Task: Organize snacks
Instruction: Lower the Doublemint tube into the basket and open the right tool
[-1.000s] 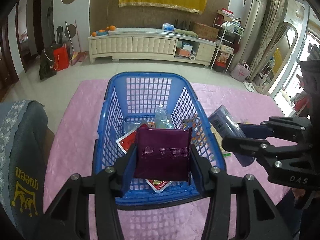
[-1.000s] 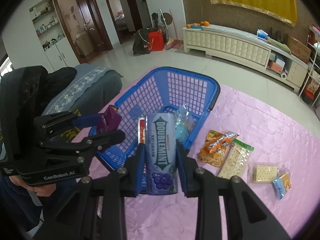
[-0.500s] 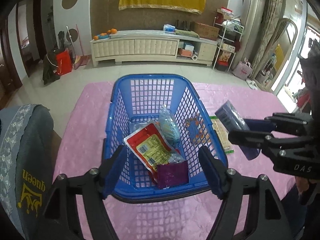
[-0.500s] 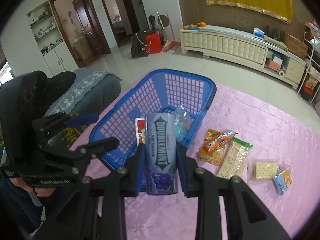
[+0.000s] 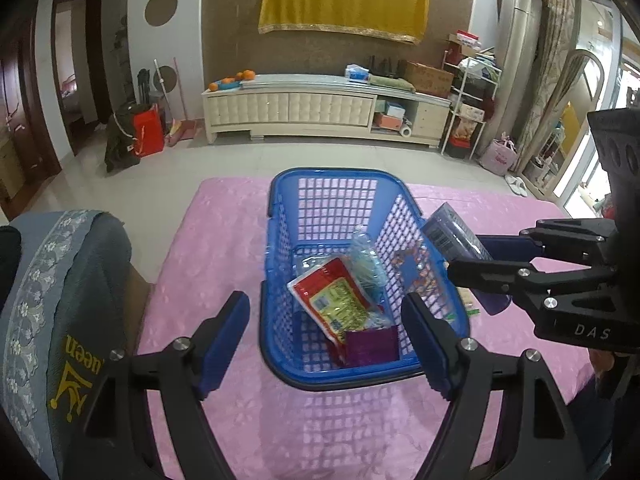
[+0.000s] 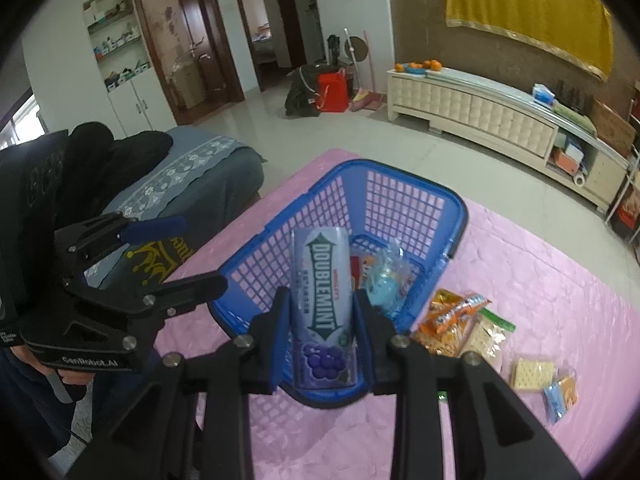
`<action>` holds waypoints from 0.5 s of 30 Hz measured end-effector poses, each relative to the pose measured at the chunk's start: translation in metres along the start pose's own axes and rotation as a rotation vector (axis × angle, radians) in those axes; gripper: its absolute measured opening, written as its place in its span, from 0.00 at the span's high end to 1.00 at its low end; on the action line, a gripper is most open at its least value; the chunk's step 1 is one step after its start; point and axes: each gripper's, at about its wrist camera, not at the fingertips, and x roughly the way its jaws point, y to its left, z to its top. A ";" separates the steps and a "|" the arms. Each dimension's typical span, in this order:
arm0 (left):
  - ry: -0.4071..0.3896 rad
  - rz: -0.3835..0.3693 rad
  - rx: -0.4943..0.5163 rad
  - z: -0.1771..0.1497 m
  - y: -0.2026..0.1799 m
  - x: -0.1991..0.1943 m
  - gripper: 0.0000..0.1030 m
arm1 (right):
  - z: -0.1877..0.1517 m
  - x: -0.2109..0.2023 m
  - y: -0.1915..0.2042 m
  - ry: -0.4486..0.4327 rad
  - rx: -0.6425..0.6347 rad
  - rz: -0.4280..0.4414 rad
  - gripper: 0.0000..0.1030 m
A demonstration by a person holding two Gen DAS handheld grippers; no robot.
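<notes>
A blue basket (image 5: 276, 280) (image 6: 456, 216) stands on the pink tablecloth. Inside lie a red and yellow snack pack (image 5: 336, 296), a clear bag (image 5: 366, 256) and a purple packet (image 5: 370, 346). My left gripper (image 5: 326, 338) is open and empty above the basket's near rim. My right gripper (image 6: 322, 334) is shut on a purple Doublemint pack (image 6: 322, 300), held above the basket's right rim; it also shows in the left wrist view (image 5: 456, 236). Loose snacks lie right of the basket: an orange pack (image 6: 452, 314), cracker packs (image 6: 486, 332) (image 6: 534, 372) and a small blue pack (image 6: 554, 398).
A grey cushioned chair (image 5: 60, 304) stands at the table's left edge. The pink table's (image 5: 224, 232) far edge meets a tiled floor. A white cabinet (image 5: 304, 108) stands by the far wall.
My left gripper opened and let the purple packet drop into the basket, then pulled back and up. My right gripper moved the Doublemint pack closer over the basket.
</notes>
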 end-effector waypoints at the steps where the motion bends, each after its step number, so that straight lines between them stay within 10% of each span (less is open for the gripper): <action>1: 0.002 0.002 -0.007 -0.001 0.003 0.001 0.26 | 0.001 0.004 0.002 0.006 -0.006 0.003 0.66; 15: 0.055 0.021 -0.079 -0.017 0.042 0.021 0.26 | 0.003 0.066 0.020 0.108 -0.043 0.070 0.66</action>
